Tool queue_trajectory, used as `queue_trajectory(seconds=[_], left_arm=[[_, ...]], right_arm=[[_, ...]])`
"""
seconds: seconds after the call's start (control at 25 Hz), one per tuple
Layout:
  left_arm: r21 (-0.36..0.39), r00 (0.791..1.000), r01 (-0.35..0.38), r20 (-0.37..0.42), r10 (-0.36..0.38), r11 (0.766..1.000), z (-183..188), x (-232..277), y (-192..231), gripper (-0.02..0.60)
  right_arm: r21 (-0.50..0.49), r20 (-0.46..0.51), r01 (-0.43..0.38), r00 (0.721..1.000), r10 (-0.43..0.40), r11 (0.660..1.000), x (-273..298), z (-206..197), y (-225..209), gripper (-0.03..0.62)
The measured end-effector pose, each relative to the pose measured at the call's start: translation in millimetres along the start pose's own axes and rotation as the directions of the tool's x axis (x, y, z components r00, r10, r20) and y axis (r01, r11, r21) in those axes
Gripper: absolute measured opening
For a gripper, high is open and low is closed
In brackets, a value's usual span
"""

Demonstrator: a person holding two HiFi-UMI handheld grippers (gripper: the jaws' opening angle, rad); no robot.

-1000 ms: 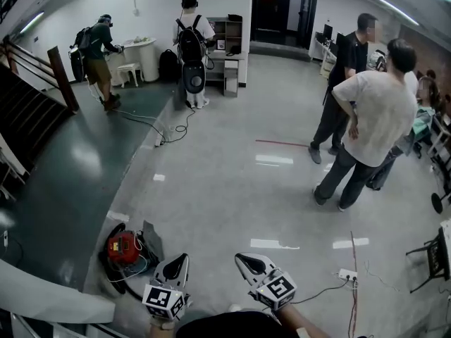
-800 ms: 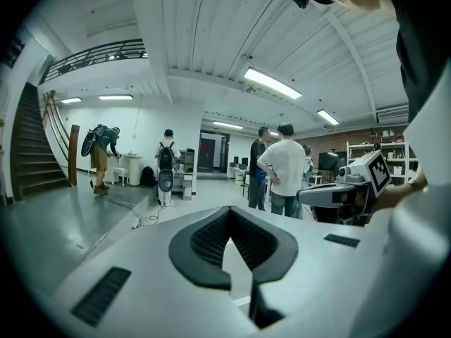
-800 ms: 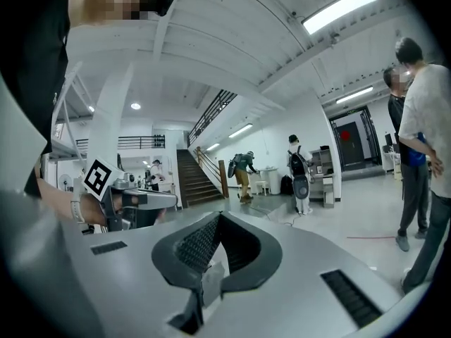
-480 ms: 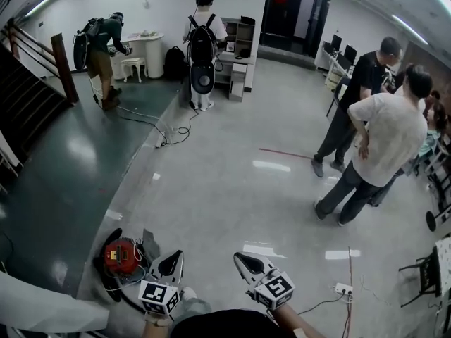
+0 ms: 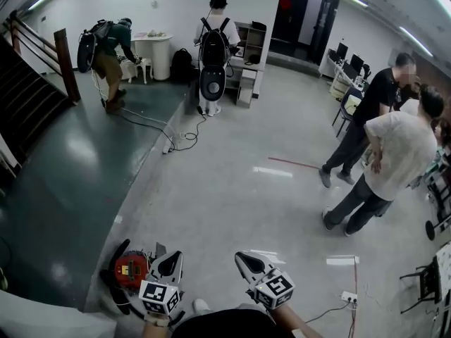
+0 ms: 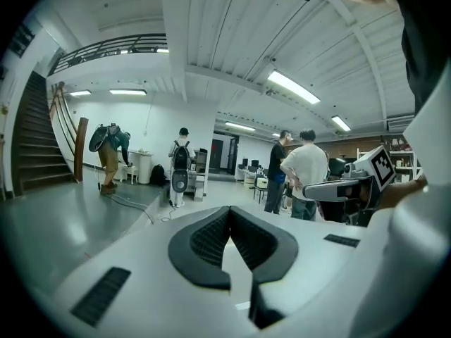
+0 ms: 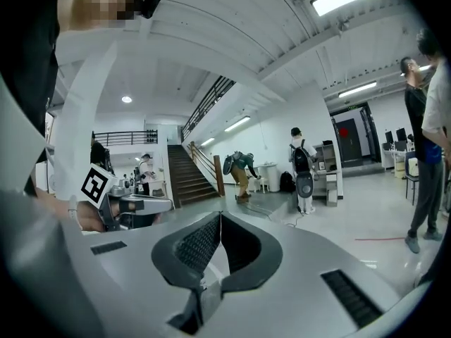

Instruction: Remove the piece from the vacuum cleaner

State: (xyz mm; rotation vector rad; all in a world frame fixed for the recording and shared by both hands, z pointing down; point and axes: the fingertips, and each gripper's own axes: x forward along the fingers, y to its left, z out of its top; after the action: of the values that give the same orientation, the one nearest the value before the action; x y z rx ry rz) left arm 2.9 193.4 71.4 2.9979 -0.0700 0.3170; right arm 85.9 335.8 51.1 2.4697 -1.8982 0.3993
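Observation:
The vacuum cleaner (image 5: pixel 131 270) is a small red canister with a black hose. It lies on the floor at the bottom left of the head view, by the edge of the dark green floor. My left gripper (image 5: pixel 173 259) is held level just to its right and above it, jaws shut and empty. My right gripper (image 5: pixel 244 260) hangs further right over the pale floor, also shut on nothing. In the left gripper view the pads (image 6: pixel 211 236) meet, and the right gripper (image 6: pixel 343 189) shows at the side. The right gripper view shows closed pads (image 7: pixel 199 241) too. Which piece comes off the vacuum cleaner is too small to tell.
Two people (image 5: pixel 391 160) stand at the right, one with a backpack (image 5: pixel 214 48) at the back, another bent over (image 5: pixel 113 51) at the far left. Stairs (image 5: pixel 28 97) rise on the left. Cables (image 5: pixel 176 136) and a power strip (image 5: pixel 347 296) lie on the floor; a chair (image 5: pixel 423 280) is at the right.
The whole view has shifted: the vacuum cleaner has slid lower and closer to my left gripper, and the people have drifted right. Both grippers stay shut and keep their pose.

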Motion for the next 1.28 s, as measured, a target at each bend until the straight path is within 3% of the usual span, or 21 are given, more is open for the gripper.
queue_trajectory(seconds=[0.32,0.56,1.0,1.28], left_arm=[[-0.036,0.995,-0.099,-0.028,0.098,0.994,-14.9,-29.0,70.6,0.008],[-0.084,0.976,-0.215,-0.042,0.212,0.973,-27.9,-55.9,114.6,0.008],[-0.167,0.890,-0.455,-0.113,0.441,0.875,-77.4,-89.9,173.5,0.008],[-0.206,0.819,-0.572,-0.186,0.542,0.794,-115.9,-101.0,191.1,0.011]], right_arm=[[0.016,-0.050,-0.077,0.996,0.078,0.997,70.2,-6.2,34.4,0.028],[0.008,-0.098,-0.187,0.977,0.187,0.982,123.8,-4.8,60.2,0.028],[0.015,-0.210,-0.406,0.892,0.400,0.914,210.1,-29.6,84.7,0.028],[0.053,-0.297,-0.519,0.807,0.510,0.853,248.2,-63.5,95.7,0.031]])
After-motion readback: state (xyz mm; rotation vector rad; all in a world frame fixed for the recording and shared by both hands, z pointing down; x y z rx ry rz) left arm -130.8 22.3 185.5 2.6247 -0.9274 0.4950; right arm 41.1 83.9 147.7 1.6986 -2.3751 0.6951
